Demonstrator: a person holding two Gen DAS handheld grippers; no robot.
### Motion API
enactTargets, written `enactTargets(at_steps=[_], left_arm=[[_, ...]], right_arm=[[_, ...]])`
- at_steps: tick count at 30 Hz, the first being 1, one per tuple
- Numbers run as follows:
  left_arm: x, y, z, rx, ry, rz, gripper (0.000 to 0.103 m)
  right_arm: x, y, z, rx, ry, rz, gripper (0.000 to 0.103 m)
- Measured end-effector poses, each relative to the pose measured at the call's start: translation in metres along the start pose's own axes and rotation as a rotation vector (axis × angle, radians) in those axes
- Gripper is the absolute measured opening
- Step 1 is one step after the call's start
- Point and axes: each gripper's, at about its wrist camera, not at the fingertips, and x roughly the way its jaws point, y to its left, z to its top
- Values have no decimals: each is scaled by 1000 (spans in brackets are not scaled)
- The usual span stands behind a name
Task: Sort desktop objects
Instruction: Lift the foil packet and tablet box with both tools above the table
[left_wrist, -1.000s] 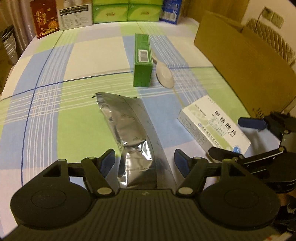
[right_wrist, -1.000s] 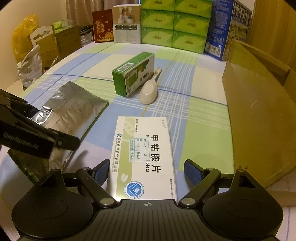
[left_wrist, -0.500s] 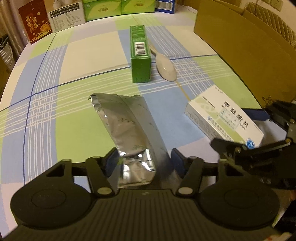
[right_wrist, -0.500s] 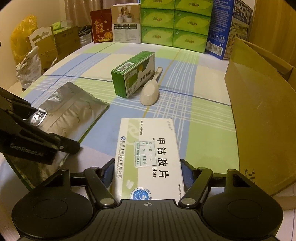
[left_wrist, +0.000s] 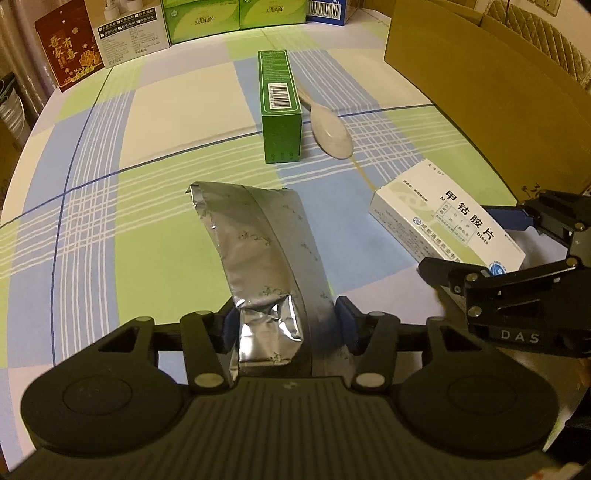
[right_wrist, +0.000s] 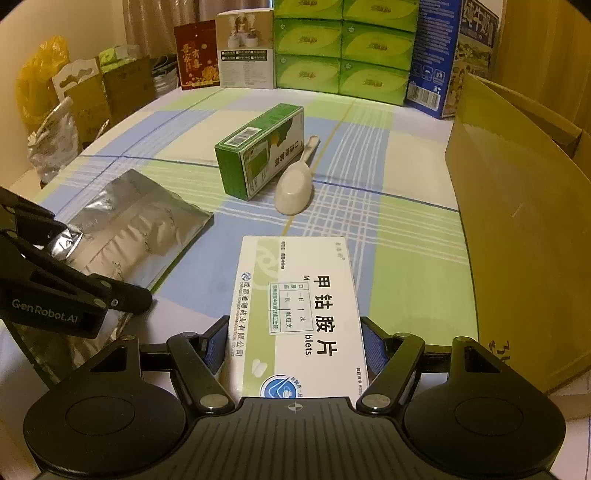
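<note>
- Lately, the left gripper (left_wrist: 286, 325), lower centre of the left wrist view, had drawn its blue pads in from a wide stance a second earlier; they stood clenched on the near end of the crinkled silver foil pouch (left_wrist: 258, 251).
- Likewise the right gripper (right_wrist: 295, 347), lower centre of the right wrist view, had narrowed from open to closed on the flat white and green medicine carton with black print (right_wrist: 299, 314), pads touching both long sides.
- Judgement: both grasps looked set, so the lift-and-place stage of sorting seemed ready to start; neither item appeared raised yet, though this was hard to tell.
- Foil pouch: creased, dented at the gripped end, far end curled; it lay left of the carton, on the checked green, blue and white tablecloth (left_wrist: 92, 229). Likely to flex when lifted.
- Medicine carton: rigid, label upward, middle right of the left wrist view.
- Tall green cardboard box with barcode (left_wrist: 280, 107) and pale plastic scoop (left_wrist: 330, 129): upper centre, just beside each other, untouched.
- Brown cardboard carton wall (right_wrist: 517, 240): right edge, near the medicine carton; possibly the sorting bin.
</note>
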Motion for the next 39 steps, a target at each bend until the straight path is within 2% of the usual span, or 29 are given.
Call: enactTargets(at_steps=[3,8,23,31,39], left_arm=[[1,0,1,2,1,10,54],[2,1,1,-4,-2,11,54],[-3,0,1,-43,-31,9,37],[-4,0,1,-46,-30,-5,36],[-11,9,-3,-89,-23,-54,35]], right_arm=[[2,0,1,1,-2,-1,69],[3,1,2,7,-4,-2,69],[-2,0,2,32,-23,-1,68],[-2,-1,2,44,-20,4,68],[-2,-2,2,53,-22,8,68]])
